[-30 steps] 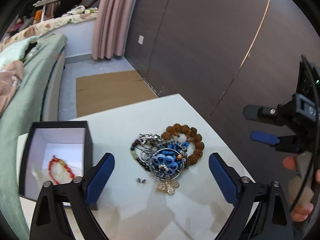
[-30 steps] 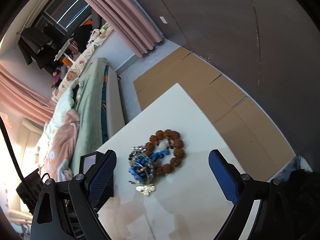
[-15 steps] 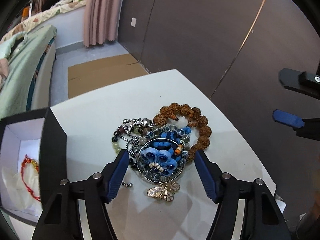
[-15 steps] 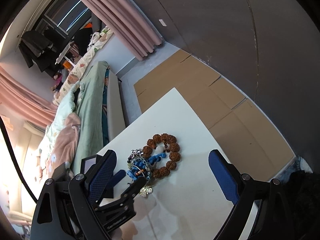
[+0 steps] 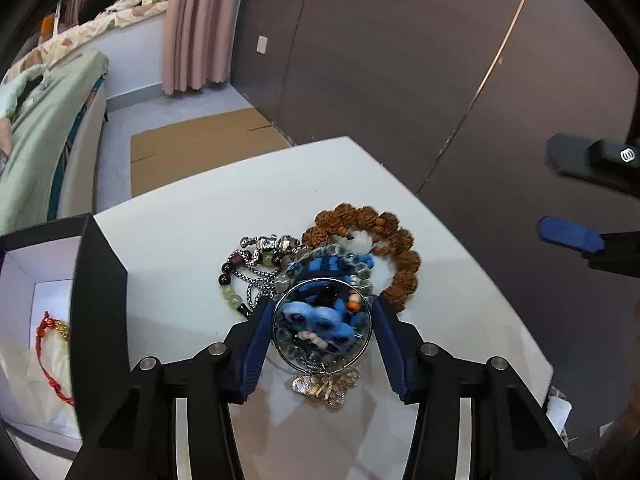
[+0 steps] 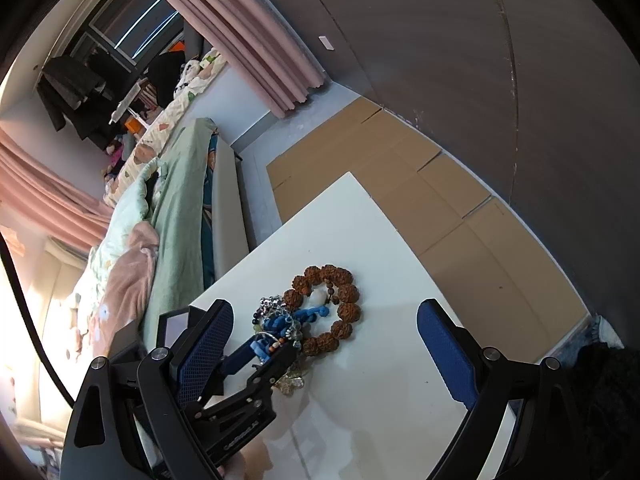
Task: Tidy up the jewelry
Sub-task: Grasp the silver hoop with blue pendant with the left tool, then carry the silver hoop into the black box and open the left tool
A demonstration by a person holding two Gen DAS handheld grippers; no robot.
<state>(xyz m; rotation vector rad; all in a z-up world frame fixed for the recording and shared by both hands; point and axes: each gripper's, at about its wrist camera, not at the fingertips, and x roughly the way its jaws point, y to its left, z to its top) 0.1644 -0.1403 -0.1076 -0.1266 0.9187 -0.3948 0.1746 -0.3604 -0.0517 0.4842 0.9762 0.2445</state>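
Left hand-held gripper [image 5: 322, 322] is down on the jewelry pile, its two blue pads pressed against the opposite sides of a silver ring bracelet [image 5: 322, 364], so it pinches that hoop. Blue beads [image 5: 316, 320] and clear beads lie inside the hoop, between the pads. Just below the hoop, between the finger arms, sits a gold butterfly charm [image 5: 326, 386]. Beyond the fingertips a brown bead bracelet [image 5: 400, 248] curls to the right, touching the blue and clear beads, and a silver chain with dark and green beads [image 5: 256, 270] spreads to the left, touching the left pad's tip. All of it rests on the white bench [image 5: 192, 216].

Left of this gripper, just beside its left finger, stands an open black box [image 5: 100, 280] with a white inside; a red string bracelet [image 5: 50, 344] lies in it on white paper.

Right hand-held gripper [image 6: 324, 344] hangs above the bench to the right of the pile, its blue pads spread wide with nothing between them but air; the pile and the other gripper's fingers show through the gap. Past the bench are flattened cardboard [image 6: 420, 184] on the floor, a bed [image 6: 172, 200], a pink curtain [image 6: 256, 40] and a dark wall.
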